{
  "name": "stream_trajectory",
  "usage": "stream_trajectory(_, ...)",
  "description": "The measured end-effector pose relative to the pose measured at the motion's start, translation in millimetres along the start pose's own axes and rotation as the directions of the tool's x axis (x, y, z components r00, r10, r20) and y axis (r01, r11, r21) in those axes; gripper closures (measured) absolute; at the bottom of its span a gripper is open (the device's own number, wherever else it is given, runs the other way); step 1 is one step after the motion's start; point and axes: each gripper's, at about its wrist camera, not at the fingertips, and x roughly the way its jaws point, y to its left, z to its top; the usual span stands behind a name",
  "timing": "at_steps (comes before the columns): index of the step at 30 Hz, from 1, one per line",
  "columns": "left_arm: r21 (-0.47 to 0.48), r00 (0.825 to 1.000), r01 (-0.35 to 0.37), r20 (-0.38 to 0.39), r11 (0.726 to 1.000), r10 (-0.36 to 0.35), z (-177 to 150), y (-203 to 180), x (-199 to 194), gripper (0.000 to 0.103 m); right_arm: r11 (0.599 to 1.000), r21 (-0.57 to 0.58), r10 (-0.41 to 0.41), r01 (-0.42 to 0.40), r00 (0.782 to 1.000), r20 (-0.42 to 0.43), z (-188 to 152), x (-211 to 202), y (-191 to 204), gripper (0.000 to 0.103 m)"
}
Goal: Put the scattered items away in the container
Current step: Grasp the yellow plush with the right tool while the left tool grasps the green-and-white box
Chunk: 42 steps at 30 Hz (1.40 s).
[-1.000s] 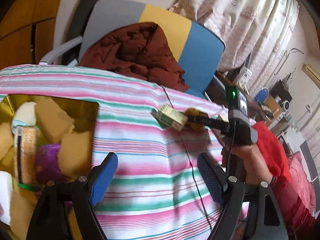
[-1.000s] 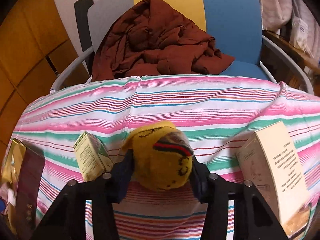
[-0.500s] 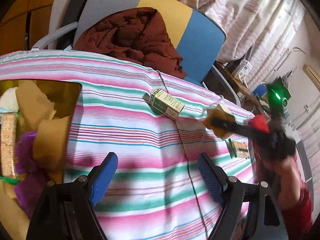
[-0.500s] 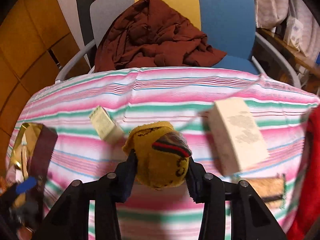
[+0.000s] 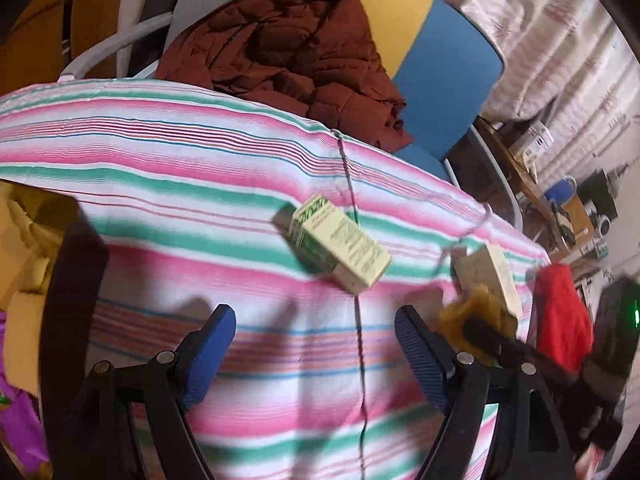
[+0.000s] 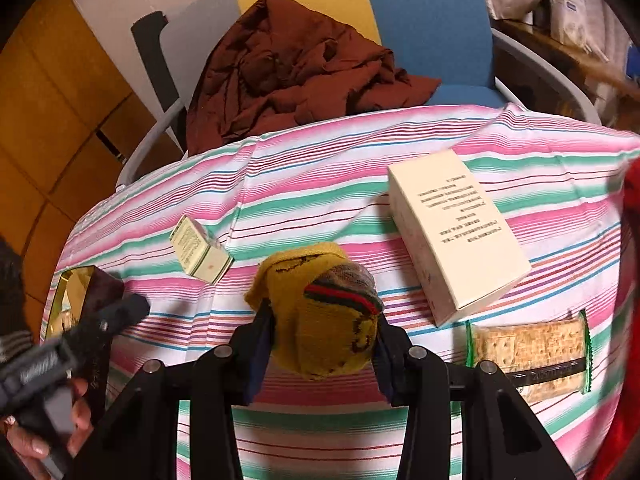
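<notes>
My right gripper (image 6: 324, 336) is shut on a rolled yellow sock (image 6: 324, 316) with a red and green band, held above the striped tablecloth (image 6: 320, 200). In the left wrist view the sock (image 5: 476, 312) shows at the right. My left gripper (image 5: 316, 344) is open and empty above the cloth, just in front of a small green and cream box (image 5: 340, 248), which also shows in the right wrist view (image 6: 198, 250). The gold-lined container (image 6: 76, 296) sits at the table's left; its edge and contents show in the left wrist view (image 5: 24, 264).
A large cream box (image 6: 452, 232) and a cracker packet (image 6: 528, 348) lie on the cloth at the right. A chair (image 6: 432, 28) with a brown jacket (image 6: 296, 64) stands behind the table. A thin cord (image 5: 356, 280) runs across the cloth.
The right gripper has pulled back and up with the sock. The left gripper has moved right, away from the container, toward the small green box.
</notes>
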Motion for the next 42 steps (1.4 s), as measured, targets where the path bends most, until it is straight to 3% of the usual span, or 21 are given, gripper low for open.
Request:
stream_trajectory(7, -0.077, 0.998, -0.055, 0.026, 0.995, 0.057, 24.7, -6.5, 13.9, 0.018, 0.999, -0.033, -0.007, 0.007, 1.000, -0.008, -0.5, 2.7, 10.0, 0.059)
stream_trajectory(13, 0.043, 0.985, -0.165, 0.054, 0.985, 0.162, 35.5, -24.3, 28.0, 0.018, 1.000, -0.022, -0.014, 0.014, 1.000, -0.021, -2.3, 4.5, 7.6, 0.059)
stream_trajectory(16, 0.080, 0.980, -0.199, 0.031, 0.977, 0.197, 37.7, -24.1, 40.5, 0.018, 1.000, -0.006, -0.012, 0.012, 1.000, -0.020, -1.3, 3.8, 4.0, 0.059)
stream_trajectory(23, 0.080, 0.991, -0.128, 0.056, 0.989, 0.124, 32.1, -16.1, 47.1, 0.016, 1.000, 0.003, -0.010, 0.010, 0.999, -0.031, -1.6, 8.0, 3.9, 0.059)
stream_trajectory(27, 0.067, 0.996, -0.083, 0.024, 0.994, 0.081, 29.2, -18.7, 48.8, 0.016, 1.000, 0.006, -0.010, 0.010, 0.999, -0.032, -1.0, 8.6, 3.3, 0.059)
stream_trajectory(33, 0.187, 0.994, -0.109, 0.045, 0.976, 0.102, 22.6, -39.0, 49.4, 0.017, 1.000, 0.014, -0.014, 0.015, 0.999, -0.037, -1.4, 10.6, 1.7, 0.059)
stream_trajectory(42, 0.300, 0.999, -0.015, 0.041, 0.954, 0.003, 3.4, -56.8, 46.6, 0.056, 1.000, 0.024, -0.008, 0.008, 0.999, -0.038, -1.0, 11.1, -1.0, 0.059)
